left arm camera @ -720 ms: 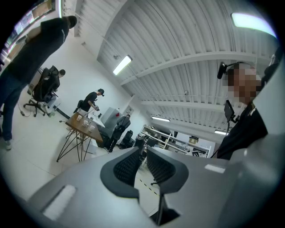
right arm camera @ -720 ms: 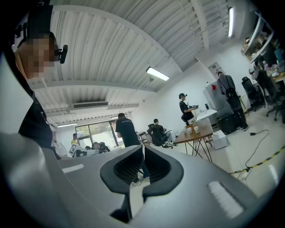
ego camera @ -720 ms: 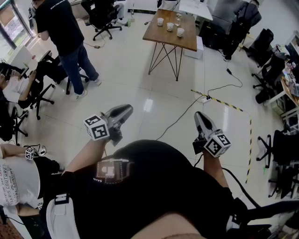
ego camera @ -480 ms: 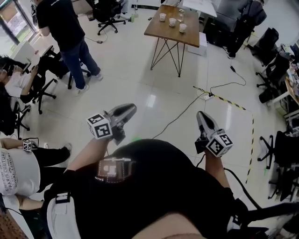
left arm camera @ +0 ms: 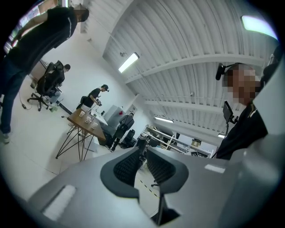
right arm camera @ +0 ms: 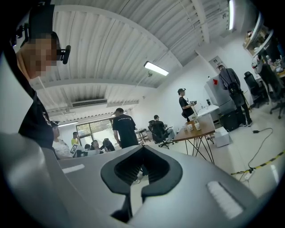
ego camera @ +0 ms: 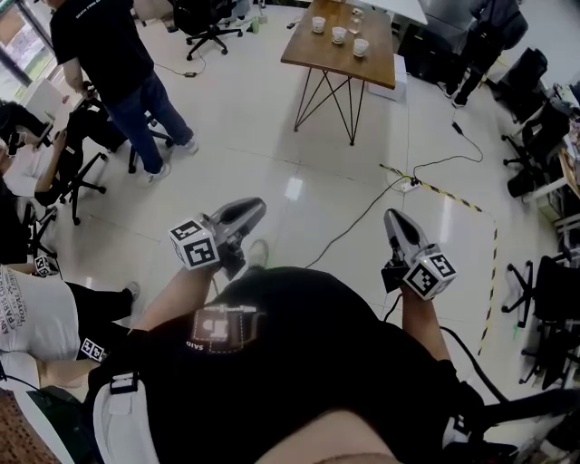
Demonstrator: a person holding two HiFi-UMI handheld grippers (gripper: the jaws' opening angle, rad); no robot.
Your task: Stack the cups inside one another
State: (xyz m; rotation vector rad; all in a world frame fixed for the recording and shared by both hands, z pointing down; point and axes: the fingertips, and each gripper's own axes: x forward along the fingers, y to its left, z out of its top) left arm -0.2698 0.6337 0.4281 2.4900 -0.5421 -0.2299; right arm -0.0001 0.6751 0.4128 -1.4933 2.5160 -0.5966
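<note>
Three small white cups (ego camera: 339, 34) stand apart on a wooden table (ego camera: 328, 60) with black hairpin legs, far ahead across the floor. A clear glass (ego camera: 356, 15) stands behind them. My left gripper (ego camera: 256, 208) and right gripper (ego camera: 391, 217) are held level in front of my body, well short of the table. Both are shut with nothing between the jaws. The left gripper view shows its closed jaws (left arm camera: 142, 143) and the table (left arm camera: 79, 122) small at the left. The right gripper view shows closed jaws (right arm camera: 142, 149) and the table (right arm camera: 201, 130) with cups (right arm camera: 196, 126) at the right.
A person in a dark shirt (ego camera: 104, 54) stands at the left, with people seated (ego camera: 23, 299) near desks below. Office chairs (ego camera: 530, 136) line the right side. A black cable (ego camera: 358, 222) and a yellow-black tape strip (ego camera: 439, 192) lie on the pale floor between me and the table.
The table has shifted slightly up and right in the head view, and a shoe now shows on the floor between the grippers. Both grippers stay shut and held as before.
</note>
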